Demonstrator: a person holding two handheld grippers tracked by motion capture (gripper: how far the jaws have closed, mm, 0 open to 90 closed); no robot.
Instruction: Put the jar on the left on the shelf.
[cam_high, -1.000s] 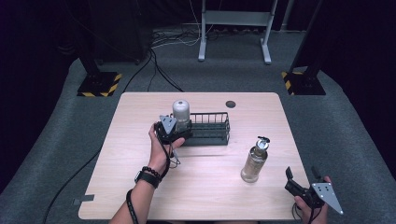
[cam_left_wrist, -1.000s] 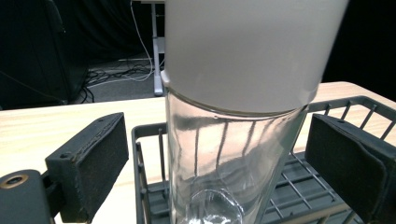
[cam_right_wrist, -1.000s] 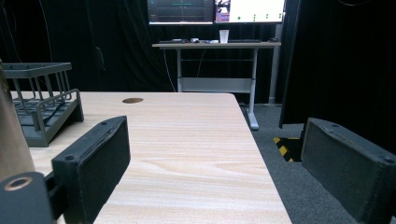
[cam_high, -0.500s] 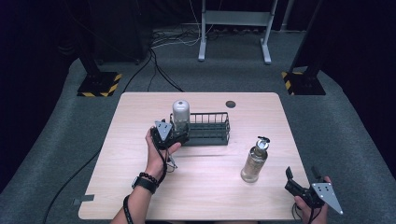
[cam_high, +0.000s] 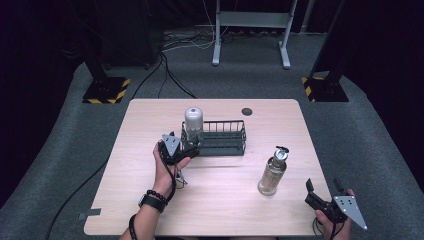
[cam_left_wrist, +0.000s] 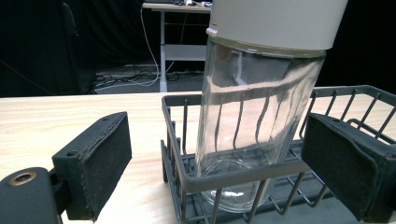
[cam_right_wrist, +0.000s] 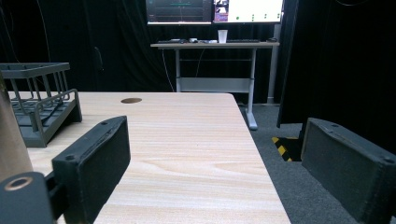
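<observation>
Dark curtains are ringing the wooden table (cam_high: 150, 210) where we are working, and the wire basket (cam_high: 220, 142) is serving as our landmark. At the basket's left end the clear jar (cam_high: 193, 125) is standing upright inside it. We are bringing the left gripper (cam_high: 186, 152) up to that end; its jaws have just been narrowing, still spread, with basket wall and jar between them but untouched. We judge it best to square up before squeezing. Well right of the basket, near the amber bottle (cam_high: 272, 172), the right gripper (cam_high: 322, 187) is waiting spread wide, holding nothing. Its own view is revealing a distant desk (cam_right_wrist: 215, 45) with monitors.
</observation>
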